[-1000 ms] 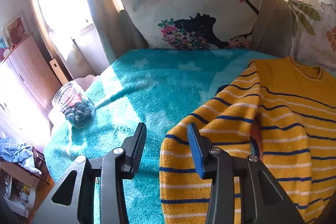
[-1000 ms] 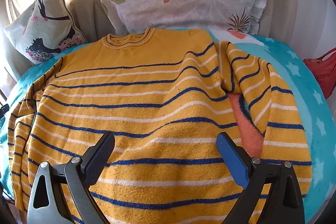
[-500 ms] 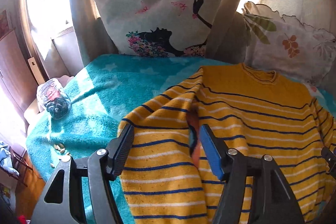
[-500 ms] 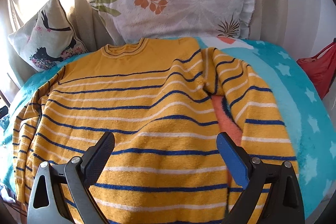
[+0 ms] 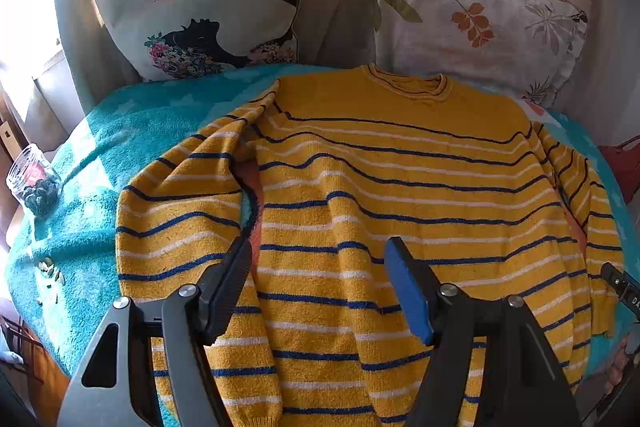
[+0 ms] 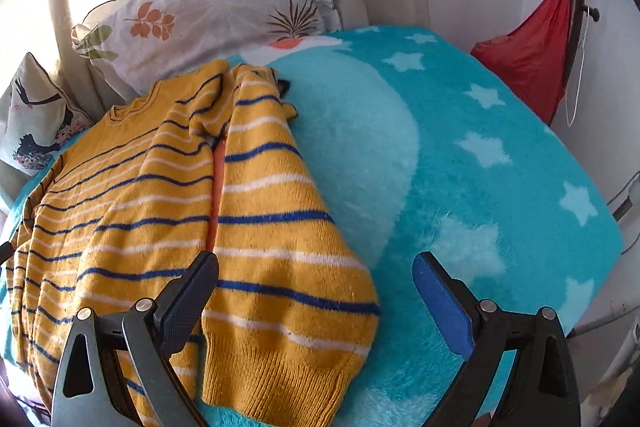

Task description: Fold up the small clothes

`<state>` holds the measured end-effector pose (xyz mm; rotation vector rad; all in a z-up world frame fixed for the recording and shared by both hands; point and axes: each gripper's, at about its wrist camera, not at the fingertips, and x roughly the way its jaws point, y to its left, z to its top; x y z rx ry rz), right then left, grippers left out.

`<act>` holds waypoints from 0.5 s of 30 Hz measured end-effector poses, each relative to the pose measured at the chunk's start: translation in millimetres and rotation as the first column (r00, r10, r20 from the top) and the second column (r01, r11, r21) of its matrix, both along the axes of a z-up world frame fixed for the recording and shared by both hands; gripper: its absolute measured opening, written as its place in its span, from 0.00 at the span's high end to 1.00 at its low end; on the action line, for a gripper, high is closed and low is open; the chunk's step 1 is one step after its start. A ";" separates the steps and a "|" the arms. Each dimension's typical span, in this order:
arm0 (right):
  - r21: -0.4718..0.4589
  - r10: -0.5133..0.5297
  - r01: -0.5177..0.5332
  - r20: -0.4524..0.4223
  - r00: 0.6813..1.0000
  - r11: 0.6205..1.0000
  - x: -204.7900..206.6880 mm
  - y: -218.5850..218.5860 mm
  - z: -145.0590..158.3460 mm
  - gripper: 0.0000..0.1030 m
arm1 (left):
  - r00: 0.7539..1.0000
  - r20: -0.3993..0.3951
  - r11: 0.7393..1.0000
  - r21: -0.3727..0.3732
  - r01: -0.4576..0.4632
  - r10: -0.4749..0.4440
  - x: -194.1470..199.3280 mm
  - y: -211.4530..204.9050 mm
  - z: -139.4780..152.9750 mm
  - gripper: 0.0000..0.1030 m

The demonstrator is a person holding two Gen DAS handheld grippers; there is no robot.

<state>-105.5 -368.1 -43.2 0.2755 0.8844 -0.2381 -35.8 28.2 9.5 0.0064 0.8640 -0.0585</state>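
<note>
Yellow knit sweater with blue and white stripes (image 5: 400,187) lies flat, unfolded — I hold left gripper (image 5: 320,287) and right gripper (image 6: 316,301) spread, empty; the left's jaws have just been opening — next, pinch the right sleeve cuff (image 6: 276,383).

Your left gripper (image 5: 320,291) hangs above the sweater's (image 5: 400,187) striped front, pointing steeply down, jaws apart with nothing between them; they have just been opening. Your right gripper (image 6: 316,303) sits over the sweater's right sleeve cuff, angled down too, jaws spread wide and clear of the fabric.

Sunlit, sharp — fisheye-warped edges
</note>
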 end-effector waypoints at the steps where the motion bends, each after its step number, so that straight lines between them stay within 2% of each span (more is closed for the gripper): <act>1: -0.018 0.001 -0.001 -0.010 1.000 1.000 0.3 2.5 -2.8 0.15 | 1.000 -0.001 1.000 -0.002 0.002 -0.002 -0.8 -0.2 0.4 0.34; 2: -0.030 0.009 -0.010 -0.026 1.000 1.000 1.5 5.2 -5.3 0.48 | 1.000 -0.001 1.000 -0.004 0.004 -0.004 -1.8 0.2 1.3 0.34; 3: -0.040 0.025 -0.027 -0.035 0.999 0.999 3.3 7.3 -4.9 0.59 | 1.000 0.000 1.000 -0.004 0.002 -0.002 -2.2 1.5 2.8 0.34; 4: 0.007 0.064 -0.064 -0.022 0.998 0.998 4.5 4.0 -0.3 0.80 | 1.000 0.001 1.000 -0.004 -0.003 0.003 -2.3 2.9 4.0 0.34; 5: 0.127 0.101 -0.101 0.010 0.995 0.987 5.2 -7.7 6.0 0.91 | 1.000 0.002 1.000 -0.005 -0.009 0.009 -2.2 5.0 5.0 0.34; 6: 0.205 0.091 -0.099 0.052 0.995 0.974 4.9 -22.9 15.5 0.91 | 1.000 0.002 1.000 -0.007 -0.017 0.017 -1.6 7.5 5.6 0.34; 8: 0.197 0.016 -0.037 0.108 0.994 0.980 5.4 -52.9 40.4 0.91 | 1.000 -0.002 0.999 -0.018 -0.031 0.031 -0.3 12.1 5.3 0.34; 11: 0.103 -0.150 0.135 0.158 0.976 0.985 10.9 -112.7 71.7 0.91 | 0.999 -0.017 0.998 -0.050 -0.038 0.037 3.9 15.8 1.2 0.34; 12: 0.073 -0.194 0.184 0.155 0.969 0.980 15.0 -127.9 73.7 0.91 | 0.999 -0.023 0.998 -0.055 -0.039 0.038 5.1 16.9 -0.4 0.34; 15: -0.099 -0.333 0.341 0.084 0.939 0.935 34.1 -168.7 61.2 0.87 | 0.998 -0.017 0.997 -0.052 -0.062 0.061 8.2 26.7 -0.8 0.34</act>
